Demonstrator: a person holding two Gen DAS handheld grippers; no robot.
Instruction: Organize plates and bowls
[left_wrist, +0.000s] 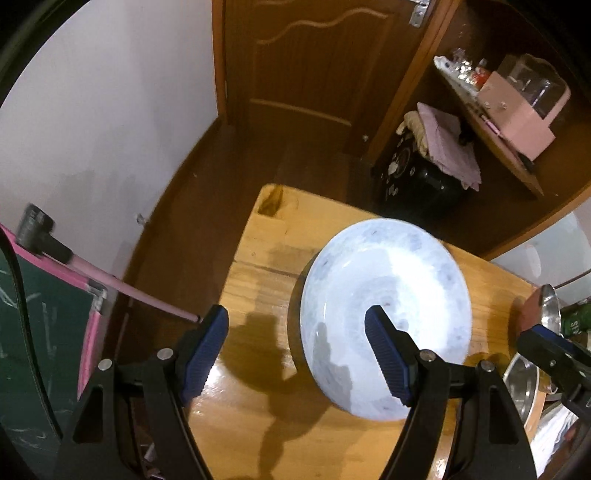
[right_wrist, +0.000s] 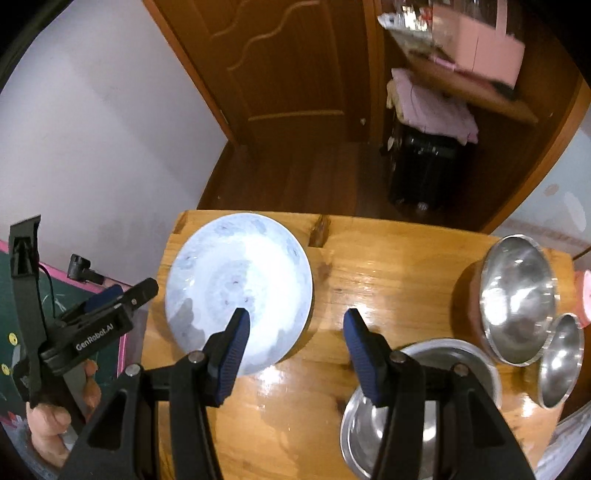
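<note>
On the wooden tabletop (right_wrist: 369, 266), bare planks between the plate and the steel bowls; far edge dropping to dark floor (right_wrist: 295, 177), left edge close to a white wall (right_wrist: 92, 129), with a door (right_wrist: 280, 66) and a shelf (right_wrist: 461, 85) beyond. Toward the left end, well apart from the bowls, a pale blue-white plate (right_wrist: 236, 288), round and shallow, faint grey-blue motifs around the rim, lying flat and empty. At the right end, three shiny steel bowls, all empty: nearest bowl (right_wrist: 436, 424) under the right tool, tilted bowl (right_wrist: 517, 299) beyond it, small bowl (right_wrist: 561, 358) just beside that one. Left tool (left_wrist: 297, 332) spread wide above the tabletop, nothing between its pads, one pad over the plate, the other over bare wood. Right tool (right_wrist: 295, 328) moderately open, empty, over the gap between plate and nearest bowl.
</note>
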